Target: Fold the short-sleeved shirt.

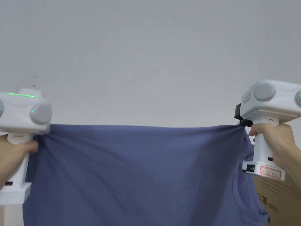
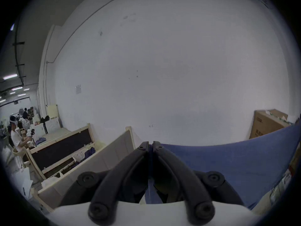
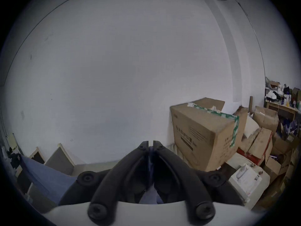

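A blue short-sleeved shirt (image 1: 141, 173) hangs stretched wide in the air in front of a white wall, its top edge taut between both grippers. Its round neck opening (image 1: 244, 200) lies at the lower right. My left gripper (image 2: 150, 144) is shut on the shirt's upper left corner, blue cloth (image 2: 228, 161) running off to the right of its jaws. My right gripper (image 3: 150, 144) is shut on the upper right corner, a thin strip of blue pinched between its jaws and the shirt (image 3: 42, 177) trailing left. In the head view a hand holds each gripper, left gripper (image 1: 47, 132), right gripper (image 1: 242, 123).
A large cardboard box (image 3: 205, 135) stands at the right by the wall, with more boxes and clutter (image 3: 263, 141) behind it. Wooden-framed panels (image 2: 104, 156) stand at the left. A person in a white top (image 2: 16, 136) works at another table far left.
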`<state>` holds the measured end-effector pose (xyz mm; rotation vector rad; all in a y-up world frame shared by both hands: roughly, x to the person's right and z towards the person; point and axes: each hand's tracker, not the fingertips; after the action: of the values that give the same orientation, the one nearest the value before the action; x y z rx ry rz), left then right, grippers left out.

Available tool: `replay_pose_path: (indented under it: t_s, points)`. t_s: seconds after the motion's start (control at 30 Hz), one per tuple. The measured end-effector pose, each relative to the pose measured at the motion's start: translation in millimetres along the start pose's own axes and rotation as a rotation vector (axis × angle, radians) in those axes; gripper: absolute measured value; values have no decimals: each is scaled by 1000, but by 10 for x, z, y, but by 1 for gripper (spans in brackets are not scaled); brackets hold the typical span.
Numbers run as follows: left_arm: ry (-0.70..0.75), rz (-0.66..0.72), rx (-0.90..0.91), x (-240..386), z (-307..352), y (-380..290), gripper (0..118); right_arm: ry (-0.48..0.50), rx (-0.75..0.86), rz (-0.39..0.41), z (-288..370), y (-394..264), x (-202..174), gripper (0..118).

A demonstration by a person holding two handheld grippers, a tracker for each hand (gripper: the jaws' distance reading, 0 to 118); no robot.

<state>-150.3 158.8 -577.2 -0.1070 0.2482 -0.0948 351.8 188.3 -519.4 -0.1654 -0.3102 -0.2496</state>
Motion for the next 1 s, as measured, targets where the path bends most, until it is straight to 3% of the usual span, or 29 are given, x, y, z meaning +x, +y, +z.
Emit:
replay_pose_path:
  t_s: [0.23, 0.3, 0.4, 0.6, 0.73, 0.77, 0.9, 1.0]
  points:
    - [60, 9, 88, 52, -345, -68, 3, 11, 1, 29, -351, -64, -182, 3]
    - [45, -23, 73, 104, -540, -324, 3, 5, -42, 24, -570, -294, -180, 3]
    - [5, -16, 7, 204, -867, -920, 3, -20, -135, 79, -997, -841, -162, 3]
    - [-7, -72, -287, 583, -1621, -2636, 3, -73, -434, 104, -1988, -2445, 42, 3]
    - [-24, -97, -541, 822, -1903, -3799, 3, -125, -604, 163, -2437, -3596, 205, 3]
    - [-20, -103, -617, 898, -1981, -4084, 3, -155, -636, 125, -2521, -3848, 248, 3]
    - [-1, -168, -806, 1033, -2181, -4936, 3, -162, -799, 130, -2632, -4666, 384, 3]
    - [-1, -183, -834, 921, -2037, -5234, 3, -196, -847, 174, -2504, -4926, 485, 3]
